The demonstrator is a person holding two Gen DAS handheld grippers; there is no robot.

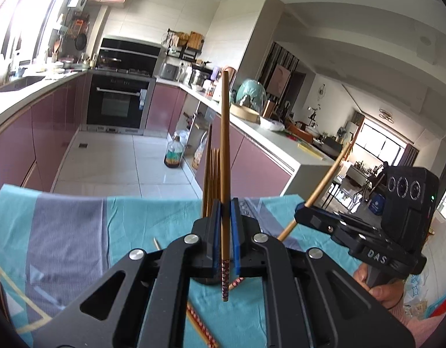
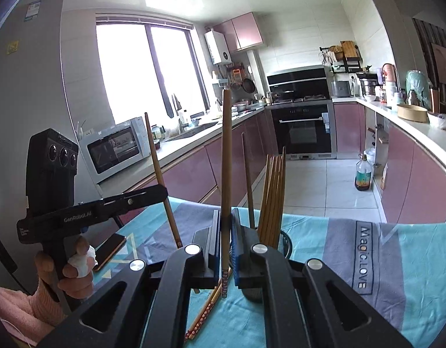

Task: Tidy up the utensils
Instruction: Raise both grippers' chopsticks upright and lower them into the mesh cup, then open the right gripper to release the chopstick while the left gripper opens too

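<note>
Each claw is clamped on one wooden chopstick: the left claw (image 1: 225, 229) holds its chopstick (image 1: 224, 145) upright, as does the right claw (image 2: 225, 232). The chopstick holder (image 2: 283, 240) sits at one o'clock of the right claw. Thin sticks may swivel in the pads and miss the holder, joining loose chopsticks (image 2: 205, 313) on the bench (image 2: 411, 275).

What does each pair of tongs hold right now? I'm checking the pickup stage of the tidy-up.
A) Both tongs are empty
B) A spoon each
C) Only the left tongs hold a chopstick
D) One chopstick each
D: the left tongs clamp one upright chopstick, and the right tongs clamp another chopstick between their blue pads.
</note>
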